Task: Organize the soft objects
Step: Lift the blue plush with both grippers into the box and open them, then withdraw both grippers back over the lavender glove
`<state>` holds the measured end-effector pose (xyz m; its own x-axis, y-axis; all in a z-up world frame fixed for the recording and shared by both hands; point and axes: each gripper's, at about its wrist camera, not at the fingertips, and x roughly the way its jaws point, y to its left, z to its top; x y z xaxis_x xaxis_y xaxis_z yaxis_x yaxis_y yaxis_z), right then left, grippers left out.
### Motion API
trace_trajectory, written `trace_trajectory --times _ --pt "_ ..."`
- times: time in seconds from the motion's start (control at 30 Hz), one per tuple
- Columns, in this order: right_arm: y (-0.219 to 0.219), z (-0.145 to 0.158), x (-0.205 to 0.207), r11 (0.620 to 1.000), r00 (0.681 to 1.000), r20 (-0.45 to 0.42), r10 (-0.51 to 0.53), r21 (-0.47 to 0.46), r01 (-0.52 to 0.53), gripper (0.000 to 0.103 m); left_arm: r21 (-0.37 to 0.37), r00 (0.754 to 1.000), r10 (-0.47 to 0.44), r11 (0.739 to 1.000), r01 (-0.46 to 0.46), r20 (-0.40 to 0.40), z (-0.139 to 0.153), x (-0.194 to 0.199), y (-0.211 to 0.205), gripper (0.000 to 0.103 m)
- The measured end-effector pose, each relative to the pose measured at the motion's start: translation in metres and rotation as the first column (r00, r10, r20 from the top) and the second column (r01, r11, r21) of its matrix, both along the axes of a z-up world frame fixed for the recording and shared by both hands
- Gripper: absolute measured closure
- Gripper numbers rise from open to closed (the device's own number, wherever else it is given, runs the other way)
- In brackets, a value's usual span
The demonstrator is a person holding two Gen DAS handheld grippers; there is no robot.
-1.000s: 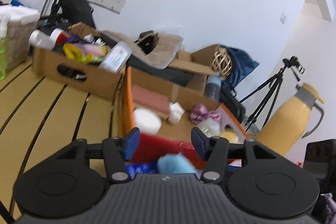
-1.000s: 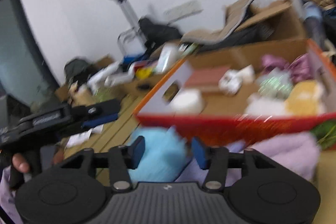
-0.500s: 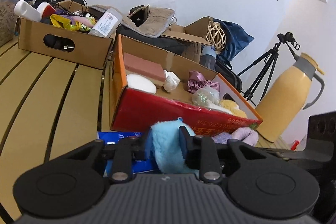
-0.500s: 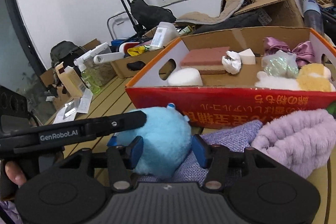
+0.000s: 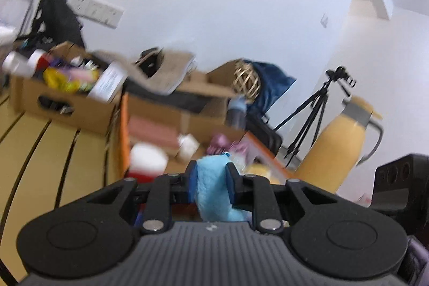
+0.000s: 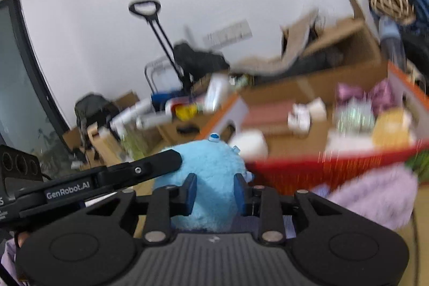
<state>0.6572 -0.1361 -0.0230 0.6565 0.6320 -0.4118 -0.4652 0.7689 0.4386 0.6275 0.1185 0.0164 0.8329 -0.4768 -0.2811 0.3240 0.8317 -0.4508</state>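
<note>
My left gripper [image 5: 210,178] is shut on a fluffy light-blue plush toy [image 5: 213,189] and holds it lifted in front of the red-and-orange cardboard box [image 5: 123,130]. In the right wrist view the same plush [image 6: 211,173] sits between my right gripper's [image 6: 214,192] fingers, which press its sides; the left gripper's finger [image 6: 150,165] crosses it from the left. The box [image 6: 321,165] holds sponges, pink scrunchies and other soft items. A lilac fuzzy cloth [image 6: 375,195] lies in front of the box.
A brown cardboard box of bottles [image 5: 61,101] stands on the wooden slatted table [image 5: 40,152] to the left. A yellow thermos jug [image 5: 340,149] stands right of the red box, a tripod [image 5: 313,111] behind it. Both views are motion-blurred.
The left gripper has closed on the blue plush and lifted it up toward the box opening. The right gripper's fingers have narrowed onto the plush.
</note>
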Motion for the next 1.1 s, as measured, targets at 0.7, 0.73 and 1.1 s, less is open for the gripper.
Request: trace_trajectory --times 0.7,0.73,1.1 --pt "-0.048 0.017 0.106 0.980 0.987 -0.126 -0.103 -0.183 0.078 0.067 0.292 0.989 -0.019 0.954 0.061 -0.144 0.010 0.100 -0.059 0.069" --pt "-0.054 0.029 0.095 0.979 0.990 -0.098 -0.102 -0.184 0.083 0.066 0.300 0.993 -0.016 0.953 0.051 -0.116 0.022 0.083 -0.053 0.068" --pt "-0.115 0.123 -0.088 0.961 0.970 0.214 -0.117 -0.223 0.166 0.030 0.358 0.986 0.148 0.919 -0.164 0.072 0.072 -0.140 -0.013 0.035"
